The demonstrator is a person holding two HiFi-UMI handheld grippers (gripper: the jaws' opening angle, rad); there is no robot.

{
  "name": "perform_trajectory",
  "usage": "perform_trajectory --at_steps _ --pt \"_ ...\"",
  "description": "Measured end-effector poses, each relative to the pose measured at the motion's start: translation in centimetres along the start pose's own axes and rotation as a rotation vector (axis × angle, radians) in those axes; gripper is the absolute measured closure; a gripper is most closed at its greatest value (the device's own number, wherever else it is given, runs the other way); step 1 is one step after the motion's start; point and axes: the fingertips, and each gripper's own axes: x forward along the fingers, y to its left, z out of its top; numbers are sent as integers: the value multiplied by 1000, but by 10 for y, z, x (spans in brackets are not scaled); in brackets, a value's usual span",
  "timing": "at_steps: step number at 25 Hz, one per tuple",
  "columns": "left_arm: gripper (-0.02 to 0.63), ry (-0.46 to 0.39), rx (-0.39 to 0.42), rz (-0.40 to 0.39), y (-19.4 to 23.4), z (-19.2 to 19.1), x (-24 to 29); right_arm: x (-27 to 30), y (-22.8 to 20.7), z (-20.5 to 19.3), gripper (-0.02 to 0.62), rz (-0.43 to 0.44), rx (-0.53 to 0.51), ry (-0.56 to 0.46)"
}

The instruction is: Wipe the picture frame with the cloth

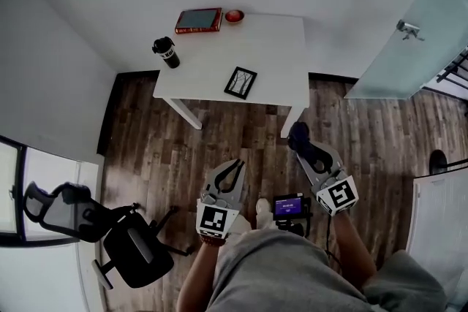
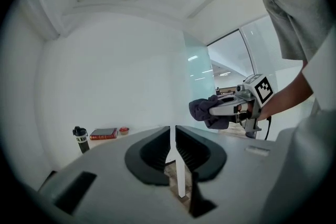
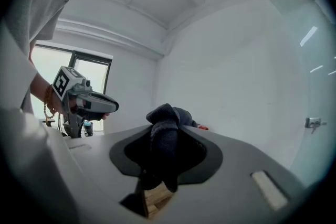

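Observation:
The black picture frame (image 1: 240, 82) lies flat near the front edge of the white table (image 1: 278, 55). I stand back from the table, both grippers held over the wooden floor. My right gripper (image 1: 301, 139) is shut on a dark cloth (image 1: 298, 135), which bunches up between its jaws (image 3: 164, 131) and hides the fingertips. My left gripper (image 1: 234, 169) is shut with nothing in it, its jaws nearly touching (image 2: 173, 134). In the left gripper view the right gripper (image 2: 218, 109) with the cloth (image 2: 205, 113) shows to the right. The left gripper (image 3: 114, 107) shows at the left in the right gripper view.
On the table's far side stand a black bottle (image 1: 167, 52), a red book (image 1: 198, 20) and a small red bowl (image 1: 234, 15). A black office chair (image 1: 117, 234) is at my lower left. A glass door (image 1: 409, 33) stands to the right.

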Motion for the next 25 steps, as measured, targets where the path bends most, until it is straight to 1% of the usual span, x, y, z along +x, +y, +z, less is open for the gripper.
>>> perform_trajectory --at_steps 5,9,15,20,22,25 --pt "534 72 -21 48 32 -21 29 37 -33 -26 471 6 34 72" --pt "489 89 -29 71 68 -36 58 81 -56 -40 471 15 33 108" --pt "458 112 -55 53 122 -67 118 144 -95 -44 471 7 5 171" --pt "411 140 -65 30 173 -89 172 207 -130 -40 471 5 27 223" --pt "389 169 -82 28 196 -109 192 235 -145 -43 471 2 28 257" --pt "343 238 -128 8 219 -152 213 268 -159 -53 471 2 30 316"
